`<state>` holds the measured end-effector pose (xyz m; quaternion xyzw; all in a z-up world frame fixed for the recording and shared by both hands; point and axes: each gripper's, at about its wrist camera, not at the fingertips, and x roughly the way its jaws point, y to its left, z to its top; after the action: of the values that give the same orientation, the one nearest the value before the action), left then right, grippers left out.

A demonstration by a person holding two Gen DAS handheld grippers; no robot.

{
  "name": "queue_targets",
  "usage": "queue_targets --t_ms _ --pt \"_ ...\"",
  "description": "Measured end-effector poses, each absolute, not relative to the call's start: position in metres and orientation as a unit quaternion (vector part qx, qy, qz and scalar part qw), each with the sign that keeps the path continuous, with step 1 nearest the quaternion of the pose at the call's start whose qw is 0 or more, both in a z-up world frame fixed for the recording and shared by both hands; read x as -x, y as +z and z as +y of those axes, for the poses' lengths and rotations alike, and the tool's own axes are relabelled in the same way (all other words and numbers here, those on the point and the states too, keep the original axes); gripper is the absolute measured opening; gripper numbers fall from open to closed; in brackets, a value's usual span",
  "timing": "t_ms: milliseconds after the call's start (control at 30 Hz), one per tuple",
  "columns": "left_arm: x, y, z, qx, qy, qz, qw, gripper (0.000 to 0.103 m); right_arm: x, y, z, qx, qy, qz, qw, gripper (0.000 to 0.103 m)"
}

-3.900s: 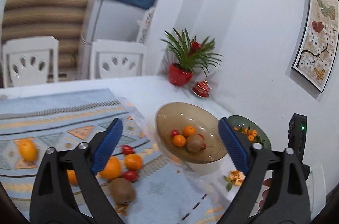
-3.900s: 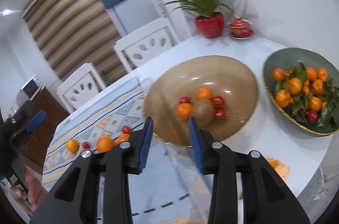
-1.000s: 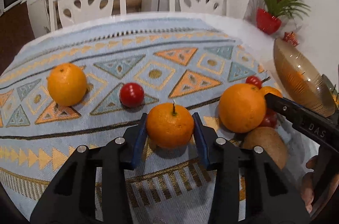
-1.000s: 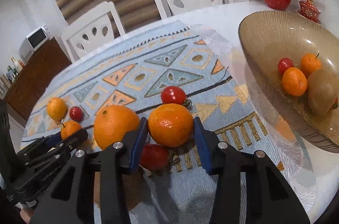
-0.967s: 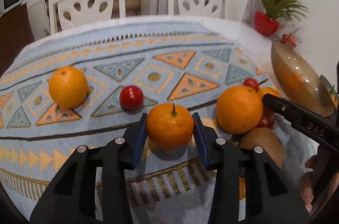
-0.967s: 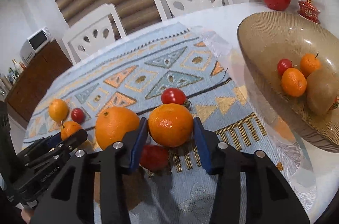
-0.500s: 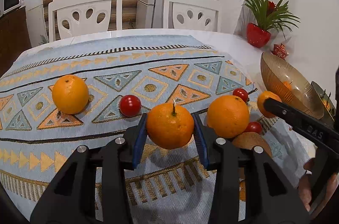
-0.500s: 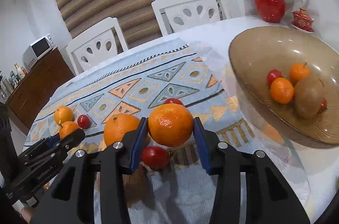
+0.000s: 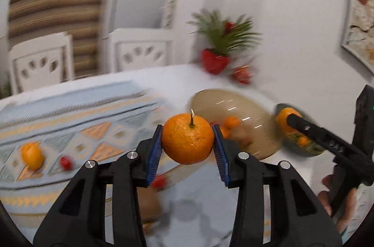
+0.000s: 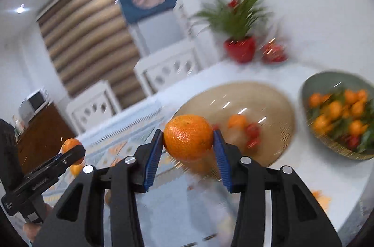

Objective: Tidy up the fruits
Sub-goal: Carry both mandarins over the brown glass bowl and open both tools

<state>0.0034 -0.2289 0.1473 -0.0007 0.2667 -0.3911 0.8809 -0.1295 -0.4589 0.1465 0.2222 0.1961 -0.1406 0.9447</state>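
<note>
My left gripper (image 9: 188, 146) is shut on a stemmed orange (image 9: 187, 139), held in the air above the patterned cloth (image 9: 70, 130). My right gripper (image 10: 188, 143) is shut on another orange (image 10: 188, 137), also lifted. The brown glass bowl (image 9: 254, 111) (image 10: 268, 97) lies just beyond both, holding small oranges, red tomatoes and a kiwi. On the cloth remain an orange (image 9: 32, 155), a red tomato (image 9: 65, 161), another tomato (image 9: 159, 182) and a kiwi (image 9: 149, 205). Each gripper shows at the edge of the other's view.
A green bowl (image 10: 313, 85) of mandarins with leaves stands right of the brown bowl. A red potted plant (image 10: 239, 48) and a red lidded jar (image 10: 273, 54) sit at the table's back. White chairs (image 9: 39, 62) line the far side. A hand (image 9: 336, 212) holds the right gripper.
Both grippers have lifted their oranges off the cloth and swung right toward the brown bowl. The background is motion-blurred.
</note>
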Motion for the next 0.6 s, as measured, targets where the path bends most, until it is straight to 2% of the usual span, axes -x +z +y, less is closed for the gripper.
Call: queue_targets --t_ms 200,600 --pt "0.009 0.163 -0.294 -0.005 -0.443 0.261 0.858 0.041 0.144 0.153 -0.499 -0.230 -0.180 0.196 0.936 0.043" --pt "-0.024 0.091 -0.366 -0.020 -0.461 0.358 0.812 0.041 0.107 0.088 -0.535 -0.274 -0.182 0.289 0.899 0.043"
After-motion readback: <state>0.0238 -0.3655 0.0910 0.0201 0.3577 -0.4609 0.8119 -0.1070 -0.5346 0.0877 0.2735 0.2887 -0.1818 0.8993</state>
